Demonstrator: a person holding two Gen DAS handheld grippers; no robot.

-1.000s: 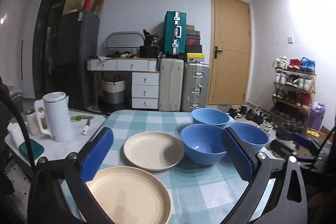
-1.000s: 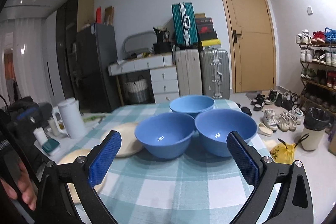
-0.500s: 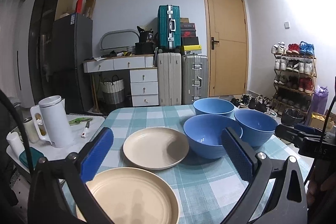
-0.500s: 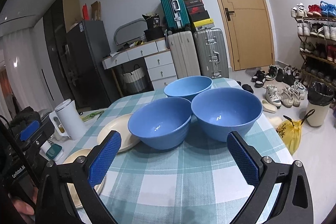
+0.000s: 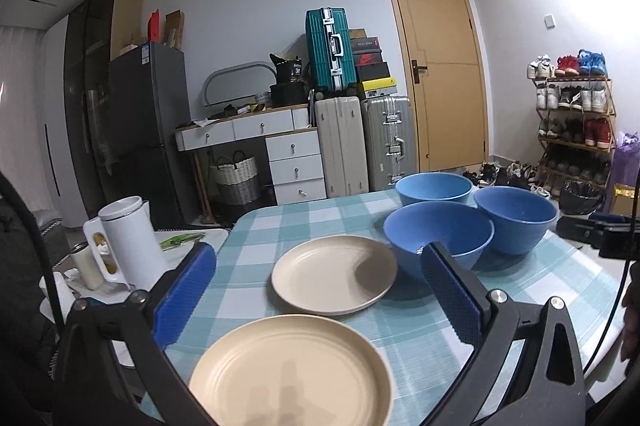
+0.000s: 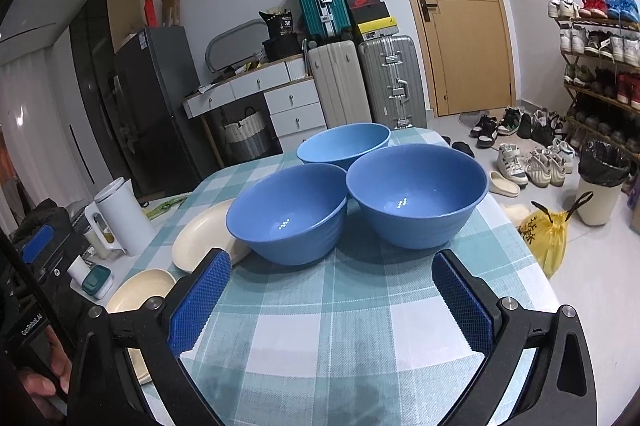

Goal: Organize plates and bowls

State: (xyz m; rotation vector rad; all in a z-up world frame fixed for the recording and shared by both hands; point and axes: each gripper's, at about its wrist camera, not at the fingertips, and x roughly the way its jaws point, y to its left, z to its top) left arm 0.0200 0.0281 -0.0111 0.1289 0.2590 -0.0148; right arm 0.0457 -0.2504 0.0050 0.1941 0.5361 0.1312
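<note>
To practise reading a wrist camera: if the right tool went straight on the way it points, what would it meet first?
Probably the two nearest blue bowls: the right tool is open, with the left bowl and right bowl about equally ahead. Only bare tablecloth lies between; depth is uncertain.

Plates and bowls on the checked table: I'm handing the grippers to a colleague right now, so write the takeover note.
Left gripper: jaws open, empty, above the near cream plate.
Right gripper: jaws open, empty, facing the bowls.
Things: second cream plate lies just beyond the first, not stacked. Three blue bowls stand upright in a tight cluster: near-left bowl, near-right bowl, far bowl. None is nested. All sit on the checked tablecloth.
Done: nothing stacked yet.
Left: probably stack the two plates and nest the three bowls.
</note>
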